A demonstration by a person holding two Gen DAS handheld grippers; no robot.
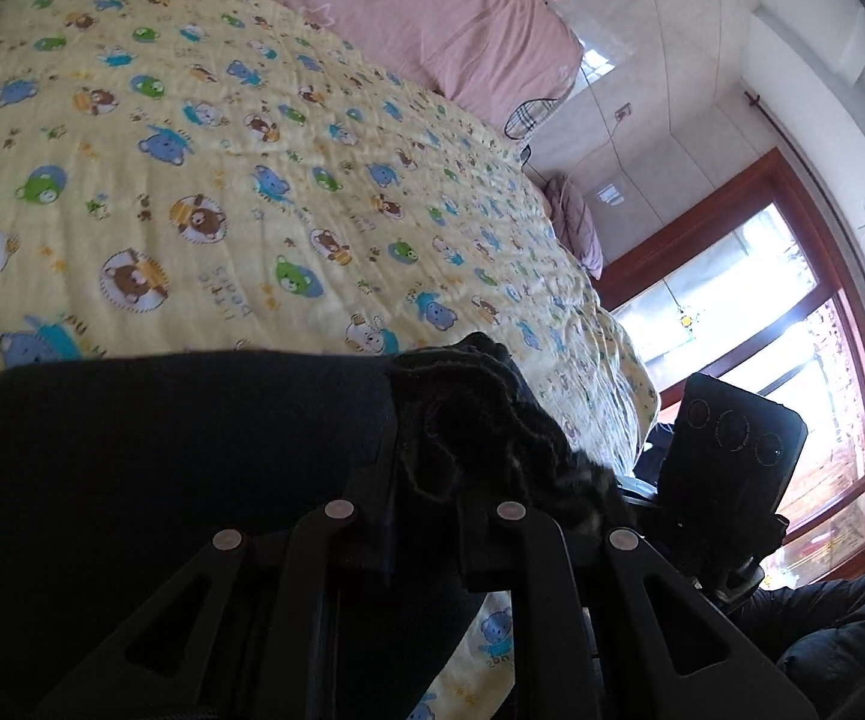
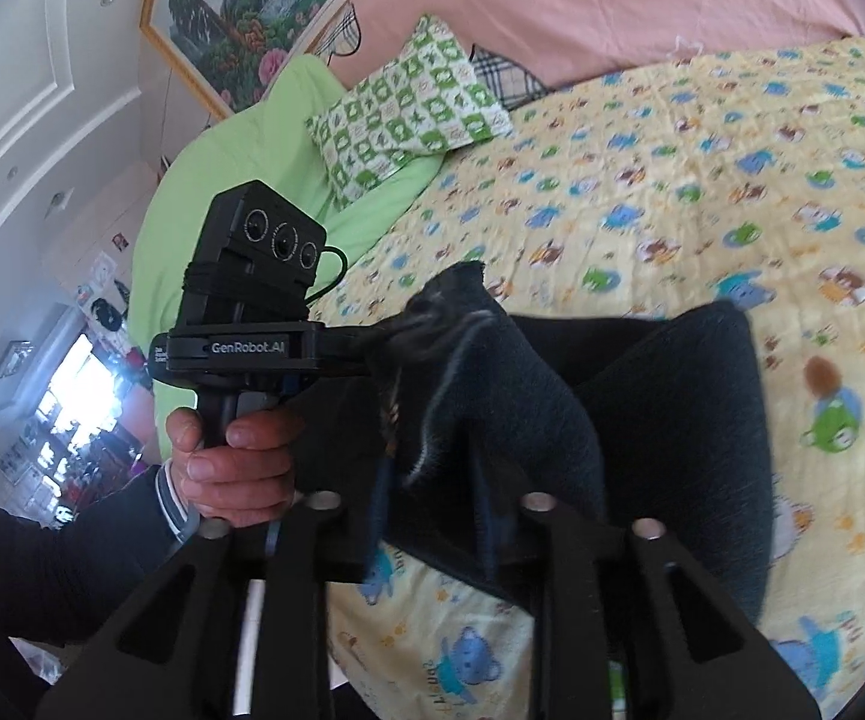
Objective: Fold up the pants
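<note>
Two grippers pinch dark pants (image 2: 660, 408) by one bunched edge, held above the near side of the bed (image 1: 240, 192). Left gripper (image 1: 426, 546) jaws clamp cloth; right gripper (image 2: 426, 531) jaws clamp it too. Fabric looks soft, thick, limp, light: likely sags and bunches. Best held at corners or waistband, spread taut.

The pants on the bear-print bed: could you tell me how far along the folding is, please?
Done: nothing looks neatly folded yet. In hand: both the left gripper and the right gripper are shut on bunched cloth at one end of the dark pants, lifting it above the bear-print quilt, while the rest drapes below. Left: carrying that end over, laying it flat and letting go.
</note>
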